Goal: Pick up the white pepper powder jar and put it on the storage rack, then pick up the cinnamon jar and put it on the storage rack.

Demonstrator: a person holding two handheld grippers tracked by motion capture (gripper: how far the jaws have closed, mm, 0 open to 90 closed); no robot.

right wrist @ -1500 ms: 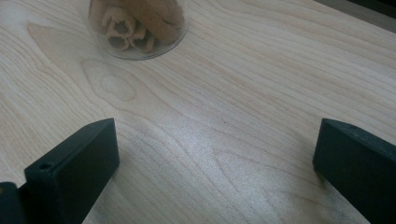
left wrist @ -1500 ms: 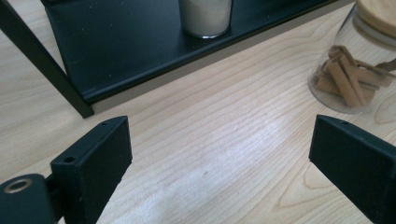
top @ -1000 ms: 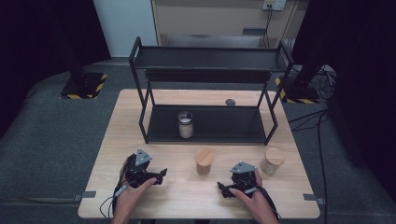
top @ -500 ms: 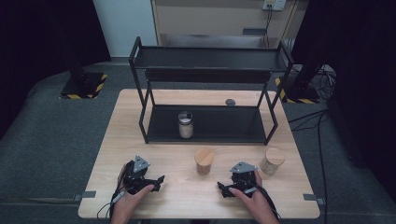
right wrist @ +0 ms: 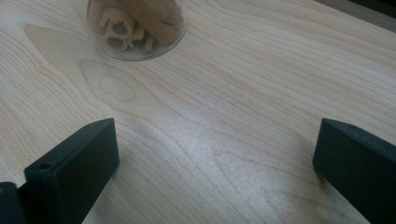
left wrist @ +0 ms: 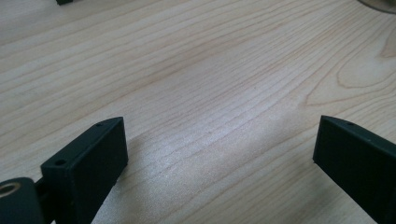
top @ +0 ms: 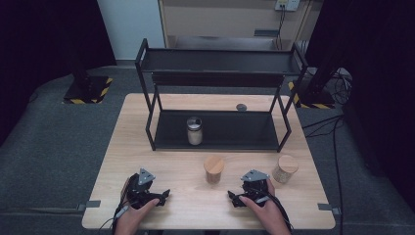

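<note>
My left gripper rests low over the wooden table near its front left, jaws wide open with bare wood between them. My right gripper sits at the front right, also open and holding nothing. Between and just beyond them stands a glass jar with a wooden lid. The right gripper view shows its base, holding cinnamon sticks, ahead and to the left of the jaws. A second wooden-lidded jar stands right of my right gripper. A metal-lidded jar sits on the rack's lower shelf.
A black two-tier rack spans the back half of the table. A small dark round object lies on the table behind the lower shelf. A glass edge peeks in at the top right of the left gripper view.
My left gripper has slid a little toward the table's near edge. The right gripper and the jars have stayed put.
</note>
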